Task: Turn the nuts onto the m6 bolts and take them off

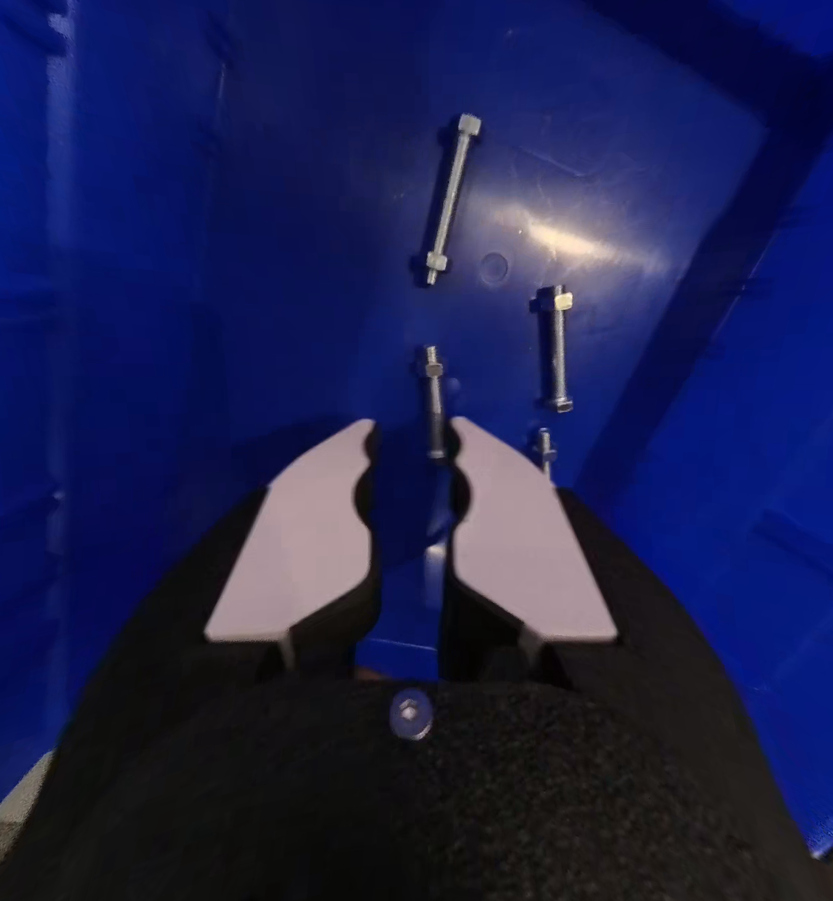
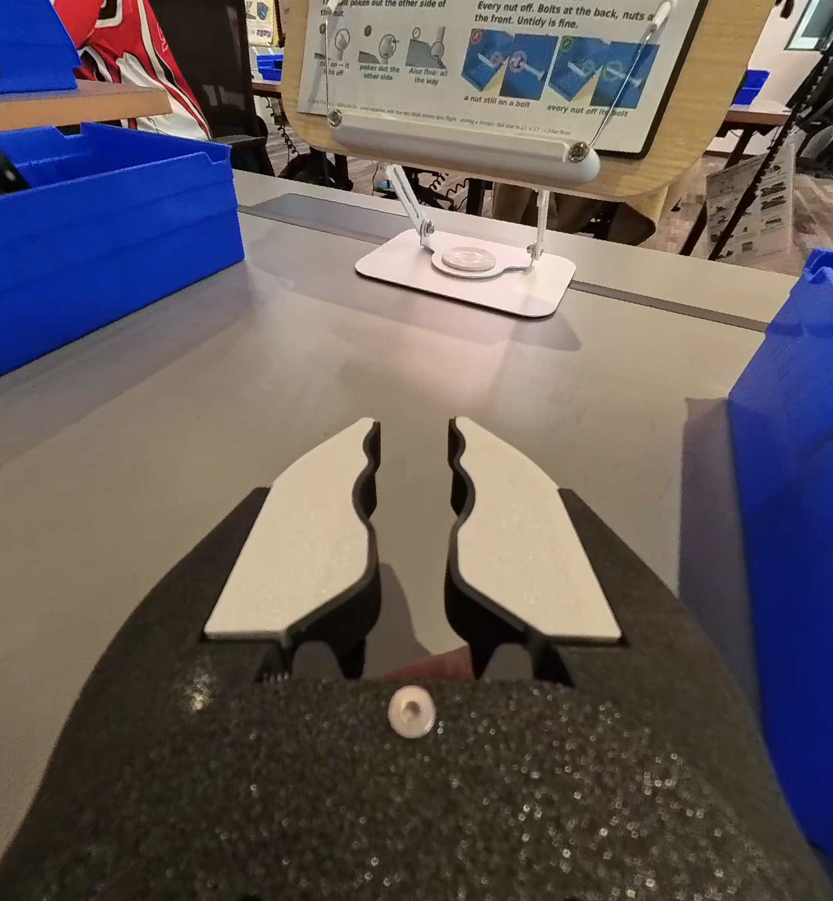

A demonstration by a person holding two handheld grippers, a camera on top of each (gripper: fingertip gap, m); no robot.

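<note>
Blue bin (image 1: 161, 244), blurred bolt (image 1: 435, 409) between left gripper's (image 1: 413, 439) parted, untouching fingers; right gripper (image 2: 414, 439) part-open, empty.

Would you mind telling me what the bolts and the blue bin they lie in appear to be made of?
The bolts look like bare steel, possibly zinc-plated: pale grey, dull metallic, with threaded ends and hex nuts. The blue bin seems moulded plastic with a semi-gloss finish: uniform colour, a soft light glare, fine scratches and a round moulding mark on its floor.

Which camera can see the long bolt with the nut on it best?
The left wrist view: the long bolt lies in plain sight on the blue bin's floor. The right wrist view shows only bin outsides, no bolts.
</note>
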